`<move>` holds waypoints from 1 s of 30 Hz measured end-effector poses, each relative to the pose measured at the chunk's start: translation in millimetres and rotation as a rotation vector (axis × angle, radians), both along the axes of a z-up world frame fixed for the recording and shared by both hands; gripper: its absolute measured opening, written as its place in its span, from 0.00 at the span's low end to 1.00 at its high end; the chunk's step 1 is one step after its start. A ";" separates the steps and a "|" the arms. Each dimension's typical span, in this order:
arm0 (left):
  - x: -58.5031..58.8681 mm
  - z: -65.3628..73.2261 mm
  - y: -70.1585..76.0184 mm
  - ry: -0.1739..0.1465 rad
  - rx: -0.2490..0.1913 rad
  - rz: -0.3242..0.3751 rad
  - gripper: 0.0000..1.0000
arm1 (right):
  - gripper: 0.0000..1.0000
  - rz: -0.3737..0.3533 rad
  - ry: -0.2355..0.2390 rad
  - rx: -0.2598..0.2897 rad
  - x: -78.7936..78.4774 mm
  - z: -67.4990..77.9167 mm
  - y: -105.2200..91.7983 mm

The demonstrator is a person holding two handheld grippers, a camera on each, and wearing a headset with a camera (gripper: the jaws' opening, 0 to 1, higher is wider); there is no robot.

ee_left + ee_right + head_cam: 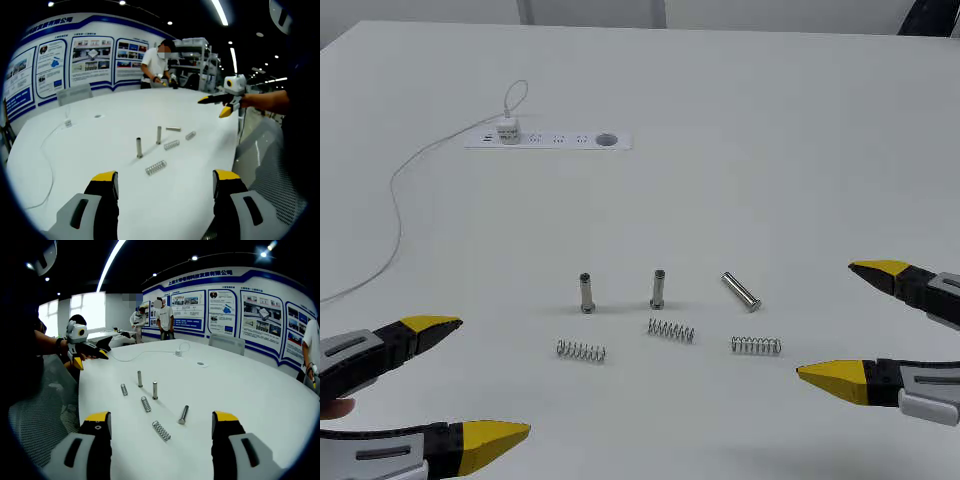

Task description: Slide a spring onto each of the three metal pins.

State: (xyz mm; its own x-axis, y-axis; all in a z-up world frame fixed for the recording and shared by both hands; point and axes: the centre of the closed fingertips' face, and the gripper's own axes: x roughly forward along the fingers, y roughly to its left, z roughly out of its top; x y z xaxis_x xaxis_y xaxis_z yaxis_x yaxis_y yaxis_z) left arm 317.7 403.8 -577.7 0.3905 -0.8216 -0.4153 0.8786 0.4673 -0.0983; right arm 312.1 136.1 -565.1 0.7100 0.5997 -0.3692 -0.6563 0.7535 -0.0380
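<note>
Two pins (586, 293) upright, third pin (741, 291) lying, springs (671, 330) flat

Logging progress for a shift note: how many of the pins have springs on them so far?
Done: none. The left spring, middle spring and right spring all lie loose on the table. In hand: nothing; the left tool and right tool are open, off to the sides. Left: all three pins. The right pin lies flat, while the left pin and middle pin stand upright.
</note>
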 end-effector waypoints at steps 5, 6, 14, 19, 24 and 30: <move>-0.7 -0.7 0.1 0.003 0.002 -0.002 0.79 | 0.83 -0.006 0.005 0.000 0.1 -0.3 -0.9; -0.8 -0.7 0.1 0.004 0.002 -0.002 0.78 | 0.83 -0.007 0.005 0.001 0.1 -0.2 -1.1; -2.5 -2.8 1.5 0.011 0.006 0.001 0.78 | 0.82 -0.014 0.006 0.006 0.4 0.5 -1.6; -2.5 -2.5 2.0 0.010 0.003 0.003 0.77 | 0.82 -0.016 0.008 0.006 0.3 0.0 -0.7; -3.0 -3.7 2.0 0.012 0.006 0.002 0.77 | 0.82 -0.019 0.010 0.008 -0.1 -0.4 -1.4; -3.5 -3.5 1.1 0.013 0.005 0.001 0.77 | 0.81 -0.023 0.015 0.006 0.3 -1.4 -1.9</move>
